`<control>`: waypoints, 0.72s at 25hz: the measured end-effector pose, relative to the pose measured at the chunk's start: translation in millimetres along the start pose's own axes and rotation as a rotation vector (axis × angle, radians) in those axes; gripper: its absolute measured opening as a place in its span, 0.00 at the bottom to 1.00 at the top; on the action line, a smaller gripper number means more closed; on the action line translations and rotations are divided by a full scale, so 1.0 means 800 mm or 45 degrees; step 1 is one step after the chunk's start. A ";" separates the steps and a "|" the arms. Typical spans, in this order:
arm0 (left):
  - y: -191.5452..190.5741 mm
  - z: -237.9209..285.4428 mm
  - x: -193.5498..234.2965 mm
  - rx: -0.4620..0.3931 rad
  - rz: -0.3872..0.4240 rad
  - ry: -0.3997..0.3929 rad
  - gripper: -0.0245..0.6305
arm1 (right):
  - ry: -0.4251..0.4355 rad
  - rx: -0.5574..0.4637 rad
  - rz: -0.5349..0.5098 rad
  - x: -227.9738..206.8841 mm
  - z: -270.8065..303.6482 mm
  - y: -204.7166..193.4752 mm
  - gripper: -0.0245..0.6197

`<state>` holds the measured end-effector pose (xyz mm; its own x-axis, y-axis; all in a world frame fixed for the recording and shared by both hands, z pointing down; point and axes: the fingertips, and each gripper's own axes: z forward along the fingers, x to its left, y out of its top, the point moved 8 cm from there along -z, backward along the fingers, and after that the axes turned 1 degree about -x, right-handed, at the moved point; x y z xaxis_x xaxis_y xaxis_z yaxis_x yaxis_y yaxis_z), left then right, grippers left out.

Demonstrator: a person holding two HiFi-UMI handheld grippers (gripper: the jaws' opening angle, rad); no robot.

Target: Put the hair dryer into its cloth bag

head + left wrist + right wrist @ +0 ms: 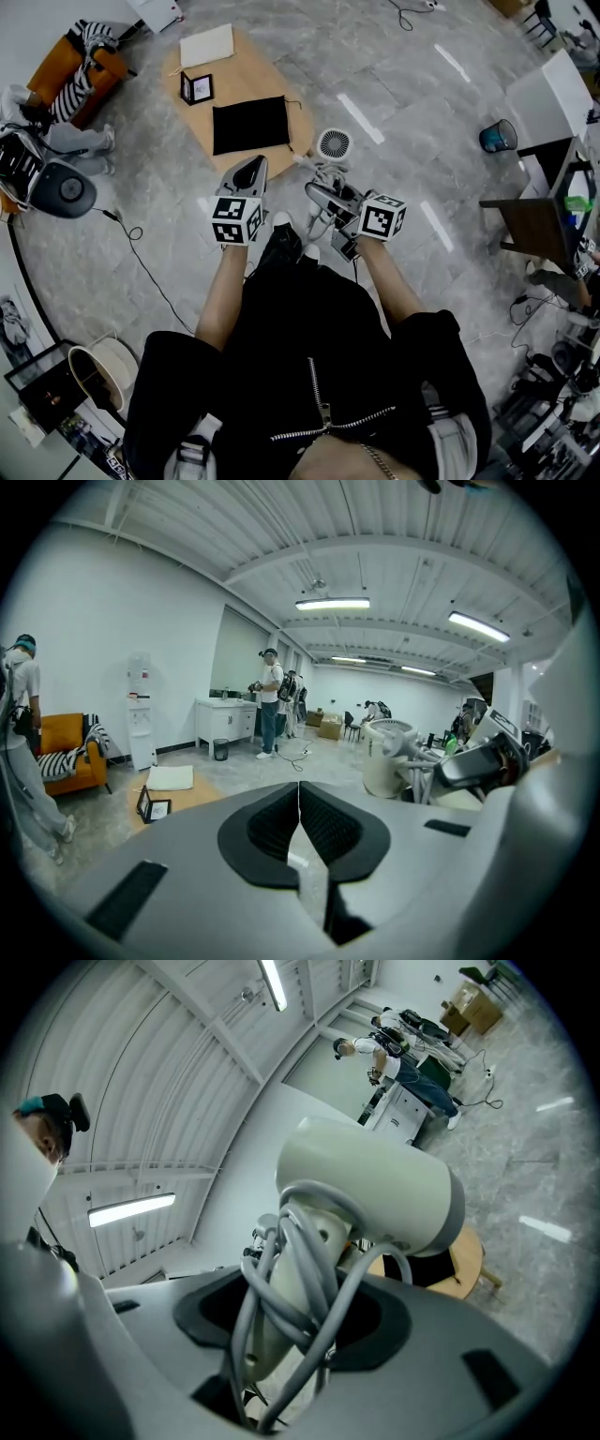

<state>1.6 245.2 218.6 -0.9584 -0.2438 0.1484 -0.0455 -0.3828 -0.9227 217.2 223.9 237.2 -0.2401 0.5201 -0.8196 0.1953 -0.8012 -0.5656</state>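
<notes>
White cord-wrapped plastic hair dryer (375, 1194) sat clamped in right gripper (291, 1330), left gripper (300, 822) closed, empty; loose cord loops (281, 1260) could snag flat black cloth bag (249, 124)

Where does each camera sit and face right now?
Head view: on the head, steeply down at table, cloth bag; forearms, left gripper, right gripper show.
Left gripper view: on that gripper, along shut jaws across the room.
Right gripper view: on that gripper, along jaws gripping the hair dryer.
Shared: hair dryer and table, in all three.
</notes>
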 end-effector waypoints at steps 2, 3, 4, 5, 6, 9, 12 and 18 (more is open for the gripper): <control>0.002 0.012 0.008 0.002 -0.005 -0.010 0.06 | -0.010 -0.001 0.000 -0.005 0.007 0.007 0.41; 0.003 0.017 0.012 0.002 -0.007 -0.015 0.06 | -0.015 -0.003 0.002 -0.008 0.011 0.011 0.41; 0.005 0.022 0.016 0.003 -0.008 -0.020 0.06 | -0.019 -0.005 0.004 -0.011 0.014 0.014 0.41; 0.006 0.028 0.020 0.005 -0.010 -0.024 0.06 | -0.023 -0.007 0.007 -0.013 0.018 0.018 0.41; 0.008 0.033 0.024 0.006 -0.011 -0.029 0.06 | -0.026 -0.010 0.010 -0.015 0.022 0.022 0.41; 0.016 0.048 0.034 0.008 -0.012 -0.054 0.06 | -0.037 -0.018 0.012 -0.018 0.033 0.035 0.41; 0.020 0.063 0.048 0.016 -0.010 -0.076 0.06 | -0.052 -0.023 0.007 -0.023 0.048 0.046 0.41; 0.025 0.085 0.083 0.034 -0.014 -0.113 0.06 | -0.077 -0.049 0.020 -0.029 0.081 0.061 0.41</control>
<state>-43.7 160.9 234.0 -0.9290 -0.3169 0.1909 -0.0476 -0.4093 -0.9112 170.6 153.6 234.6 -0.2937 0.4877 -0.8221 0.2353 -0.7967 -0.5567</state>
